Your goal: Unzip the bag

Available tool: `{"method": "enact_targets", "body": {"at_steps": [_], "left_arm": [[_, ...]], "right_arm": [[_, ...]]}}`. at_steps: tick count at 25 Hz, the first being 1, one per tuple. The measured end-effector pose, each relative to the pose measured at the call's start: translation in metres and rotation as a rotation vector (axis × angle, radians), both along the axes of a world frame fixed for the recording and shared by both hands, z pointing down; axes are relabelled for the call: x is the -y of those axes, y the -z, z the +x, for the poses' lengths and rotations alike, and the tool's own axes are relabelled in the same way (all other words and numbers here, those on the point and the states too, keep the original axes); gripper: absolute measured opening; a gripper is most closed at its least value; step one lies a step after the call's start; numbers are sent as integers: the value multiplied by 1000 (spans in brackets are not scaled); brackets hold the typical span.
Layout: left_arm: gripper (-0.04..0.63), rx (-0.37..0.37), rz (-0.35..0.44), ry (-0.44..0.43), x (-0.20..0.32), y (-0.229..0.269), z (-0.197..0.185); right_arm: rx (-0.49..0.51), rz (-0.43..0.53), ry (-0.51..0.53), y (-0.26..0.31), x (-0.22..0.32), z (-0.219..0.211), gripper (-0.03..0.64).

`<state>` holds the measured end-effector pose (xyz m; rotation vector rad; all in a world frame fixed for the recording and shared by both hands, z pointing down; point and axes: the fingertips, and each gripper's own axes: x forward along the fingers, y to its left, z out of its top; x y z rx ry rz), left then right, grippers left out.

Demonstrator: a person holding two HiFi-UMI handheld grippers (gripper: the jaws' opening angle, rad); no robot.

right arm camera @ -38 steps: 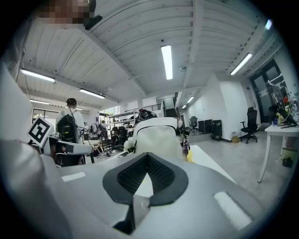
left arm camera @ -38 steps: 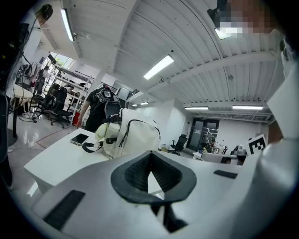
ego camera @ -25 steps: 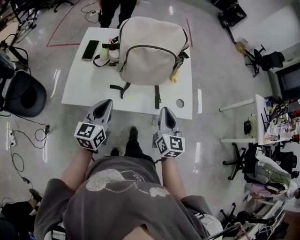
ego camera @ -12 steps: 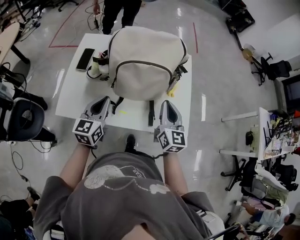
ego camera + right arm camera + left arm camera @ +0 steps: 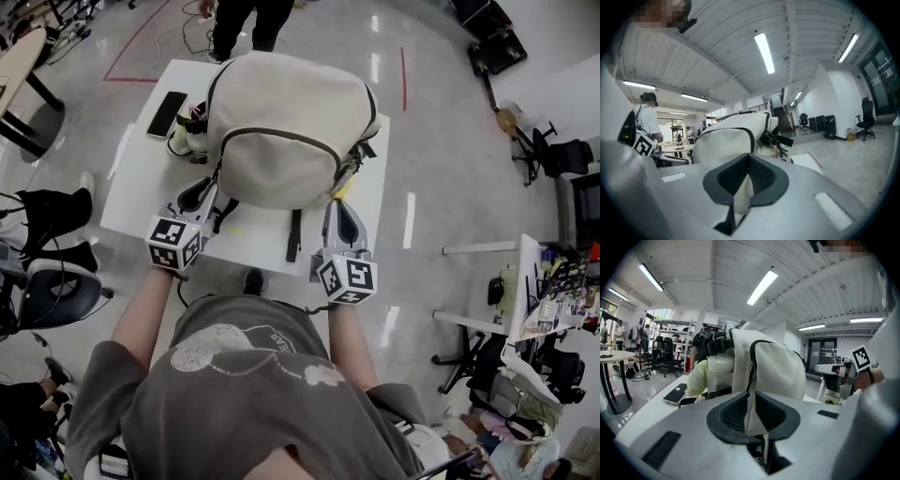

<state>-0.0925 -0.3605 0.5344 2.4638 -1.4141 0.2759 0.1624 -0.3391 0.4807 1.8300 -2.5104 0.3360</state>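
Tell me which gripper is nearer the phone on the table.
Left. The left gripper, jaws opening with nothing between them, is at the table's near edge on the phone's side of the bag; the right gripper is at the bag's opposite side.

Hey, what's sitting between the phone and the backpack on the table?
A pale yellow-green soft item lies there, right beside the backpack, with the phone further out. The left gripper view shows it most clearly.
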Motion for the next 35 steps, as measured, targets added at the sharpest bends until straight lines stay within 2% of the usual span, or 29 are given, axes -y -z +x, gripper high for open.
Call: {"method": "enact_targets", "body": {"at_steps": [6,13,15,16,17,22,26,28,32,35], "left_arm": [[100,77,17,23,15,-12,3],[107,95,24,28,27,-16,7],[88,96,24,33,28,-16,8],[39,98,26,40,29,-15,7],[37,98,26,46,29,-13,6],[34,63,13,38,26,-3,2],[32,-27,-4,11,24,15,-4],[31,-53,-7,7,21,24,-9],[31,-48,13,0,22,35,-17],[29,-58,32,-5,23,45,-20]], "right_arm": [[1,-10,17,-4,14,12,0],[12,-24,51,-12,25,16,0],[15,-24,57,-13,28,16,0],[18,-21,57,-12,30,17,0],[23,-18,55,-10,31,17,0],[24,-18,58,-4,35,16,0],[9,-2,95,12,40,5,2],[-7,-8,115,16,40,0,27],[16,-51,126,13,46,-6,124],[13,-71,117,8,51,-9,132]]}}
